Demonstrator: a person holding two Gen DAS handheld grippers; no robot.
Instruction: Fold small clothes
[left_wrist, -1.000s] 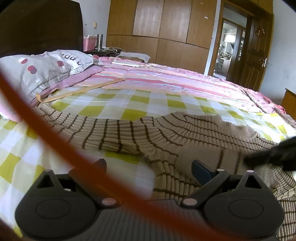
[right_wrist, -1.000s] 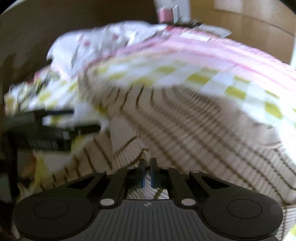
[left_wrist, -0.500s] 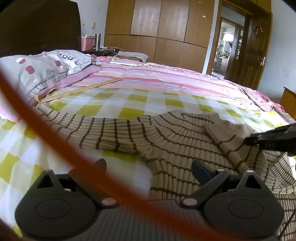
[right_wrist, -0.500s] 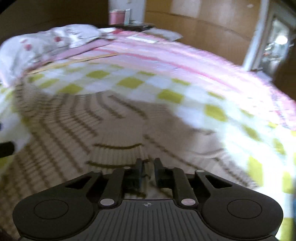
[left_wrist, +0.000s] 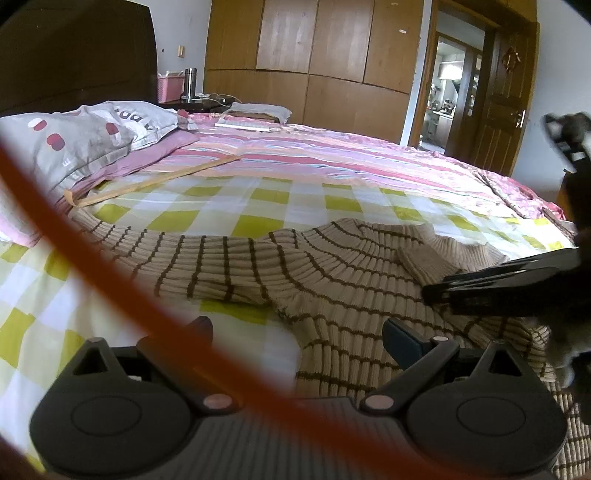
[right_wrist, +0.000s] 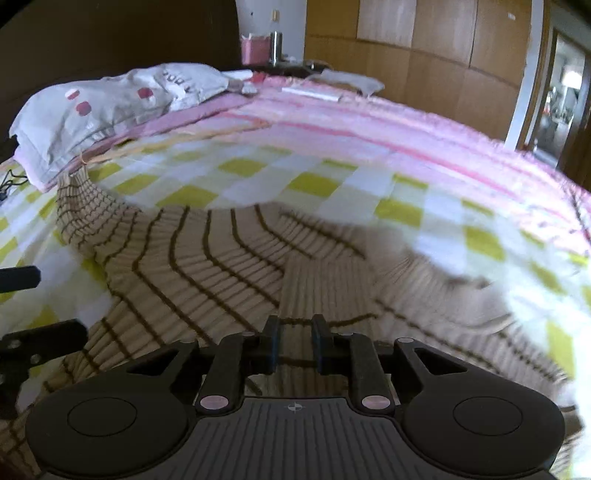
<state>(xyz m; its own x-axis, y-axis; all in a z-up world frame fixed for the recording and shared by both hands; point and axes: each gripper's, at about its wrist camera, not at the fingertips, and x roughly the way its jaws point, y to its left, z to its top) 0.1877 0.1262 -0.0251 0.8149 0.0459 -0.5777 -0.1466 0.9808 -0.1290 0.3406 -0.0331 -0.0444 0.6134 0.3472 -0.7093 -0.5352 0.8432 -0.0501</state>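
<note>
A beige knit sweater with thin brown stripes (left_wrist: 332, 280) lies spread on a yellow-and-white checked bed sheet (left_wrist: 266, 199); one sleeve stretches left toward the pillow. Its other sleeve (right_wrist: 321, 280) is folded across the body. My left gripper (left_wrist: 295, 332) is open and empty, low over the sweater's near edge. My right gripper (right_wrist: 295, 339) has its jaws partly apart just above the folded sleeve, with the cloth showing between them. The right gripper also shows in the left wrist view (left_wrist: 509, 280) at the right edge.
A grey pillow with red dots (left_wrist: 85, 136) lies at the left on a pink striped quilt (left_wrist: 332, 155). A blurred orange cable (left_wrist: 74, 240) crosses the left wrist view. A wooden wardrobe (left_wrist: 325, 55) and an open door (left_wrist: 450, 88) stand behind the bed.
My right gripper carried the sleeve to the right across the sweater body, laid it down, and its jaws have opened from shut. My left gripper stayed open and nearly still.
</note>
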